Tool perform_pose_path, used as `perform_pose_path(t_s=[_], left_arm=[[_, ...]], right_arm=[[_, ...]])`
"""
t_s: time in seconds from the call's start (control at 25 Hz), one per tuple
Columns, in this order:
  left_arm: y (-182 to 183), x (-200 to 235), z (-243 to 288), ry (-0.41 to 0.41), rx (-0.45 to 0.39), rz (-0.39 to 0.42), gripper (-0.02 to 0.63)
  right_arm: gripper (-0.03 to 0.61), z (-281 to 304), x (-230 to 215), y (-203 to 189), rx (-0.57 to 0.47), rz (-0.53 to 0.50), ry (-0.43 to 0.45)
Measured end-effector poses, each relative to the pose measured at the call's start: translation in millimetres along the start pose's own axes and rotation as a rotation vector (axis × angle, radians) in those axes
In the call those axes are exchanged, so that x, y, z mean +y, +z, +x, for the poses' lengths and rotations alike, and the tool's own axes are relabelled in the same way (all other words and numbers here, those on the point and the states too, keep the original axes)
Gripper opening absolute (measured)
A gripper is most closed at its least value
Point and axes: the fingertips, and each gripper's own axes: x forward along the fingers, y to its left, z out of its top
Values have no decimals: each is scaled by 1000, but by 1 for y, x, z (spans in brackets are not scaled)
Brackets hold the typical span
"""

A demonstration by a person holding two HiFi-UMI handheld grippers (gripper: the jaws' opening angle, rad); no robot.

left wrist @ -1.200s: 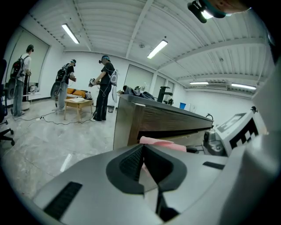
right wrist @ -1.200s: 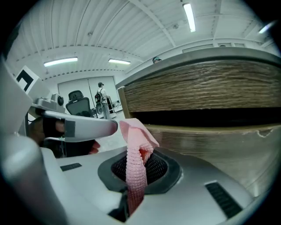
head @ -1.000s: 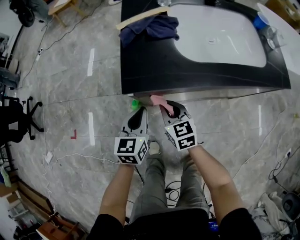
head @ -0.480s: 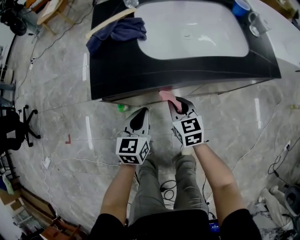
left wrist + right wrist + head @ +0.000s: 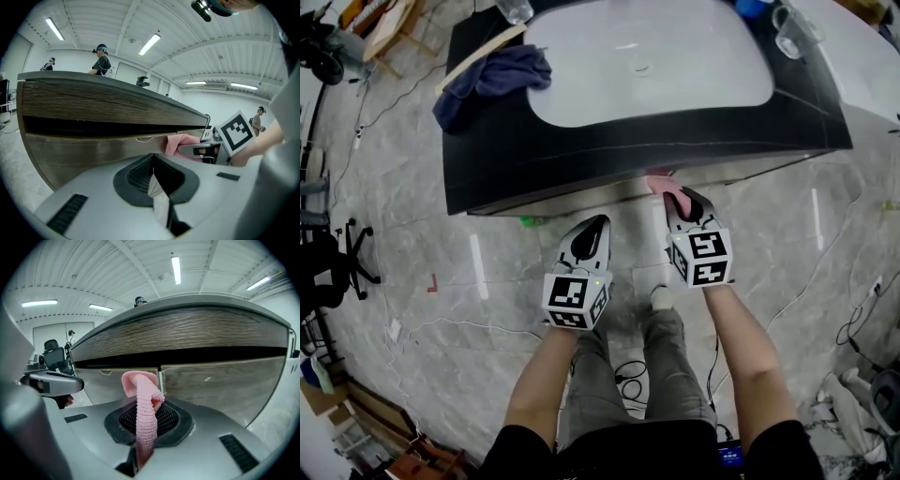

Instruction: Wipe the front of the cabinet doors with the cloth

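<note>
Forearms: both bare, rising from the lower centre of the head view; the left forearm (image 5: 536, 394) runs nearly straight up, the right forearm (image 5: 752, 370) leans in from the lower right.
Left gripper (image 5: 592, 228): centre of the frame, tips pointing up toward the cabinet, jaws pressed together with nothing between them, short of the doors.
Right gripper (image 5: 682, 200): just right of the left one and higher in the frame, jaws clamped on the pink cloth (image 5: 143, 411).
Cloth: stands up out of the jaws, its folded top against the cabinet doors (image 5: 225, 380) by the seam between them, below the dark gap.
Countertop (image 5: 581, 141): black, across the upper frame, around a white basin (image 5: 647, 66).
Blue towel (image 5: 492, 77): crumpled, upper left of the counter.
</note>
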Motion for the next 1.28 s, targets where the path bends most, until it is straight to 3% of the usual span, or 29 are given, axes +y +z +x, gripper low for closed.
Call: perform_pose_path(t_s=[0.16,0.32,0.6,1.08,1.28], left_arm=[[1,-11,7,-22,-6,-32,9],[-1,-8,3,-14,-5,-46,9],[-6,34,-30,48,6,-39,9],[-31,159,-112,214,29,-86,9],[-41,190,-133,260,28,-113,9]], right_arm=[[41,-14,-12,-4,1,23,-9],[41,-26,7,-10,0,11,31],[41,-12,80,-19,23,-9,128],[41,50,240,-32,69,-48,293],[41,74,276,-37,89,-73,326]])
